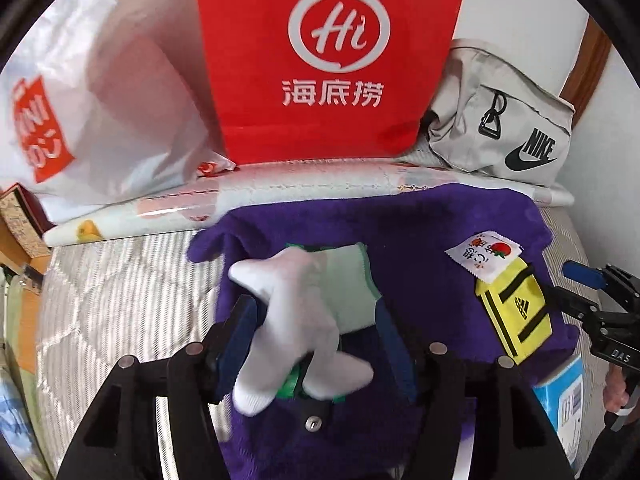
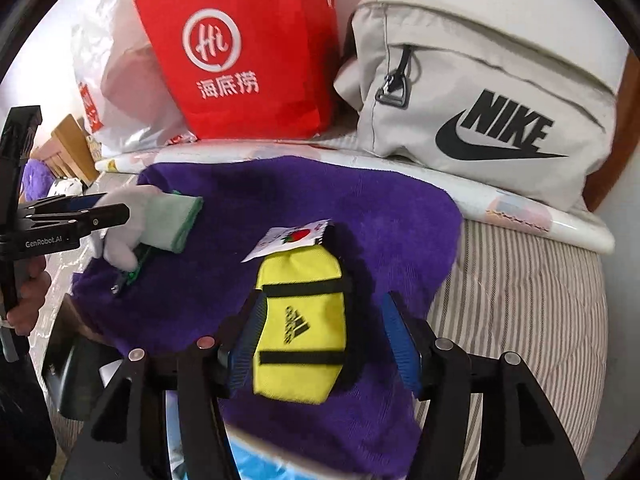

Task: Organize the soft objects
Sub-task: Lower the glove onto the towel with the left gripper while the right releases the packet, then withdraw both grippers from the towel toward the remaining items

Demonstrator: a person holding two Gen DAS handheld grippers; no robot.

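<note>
A white glove with a pale green cuff (image 1: 304,312) lies on a purple towel (image 1: 420,240). My left gripper (image 1: 314,344) is open, its blue pads either side of the glove. A small yellow Adidas pouch (image 2: 300,328) lies on the same towel (image 2: 280,200), with a small white sachet (image 2: 296,238) at its far end. My right gripper (image 2: 326,344) is open around the pouch; whether the pads touch it I cannot tell. The pouch (image 1: 514,312) and the right gripper (image 1: 592,300) show at the right of the left wrist view. The left gripper (image 2: 100,210) and glove (image 2: 160,224) show at the left of the right wrist view.
A red Haidilao bag (image 1: 328,60), a white plastic bag (image 1: 100,100) and a beige Nike pouch (image 2: 480,108) stand behind, on a striped bed cover (image 2: 520,300). A rolled patterned sheet (image 1: 280,196) lies along the towel's far edge. A blue box (image 1: 564,396) lies beside the towel.
</note>
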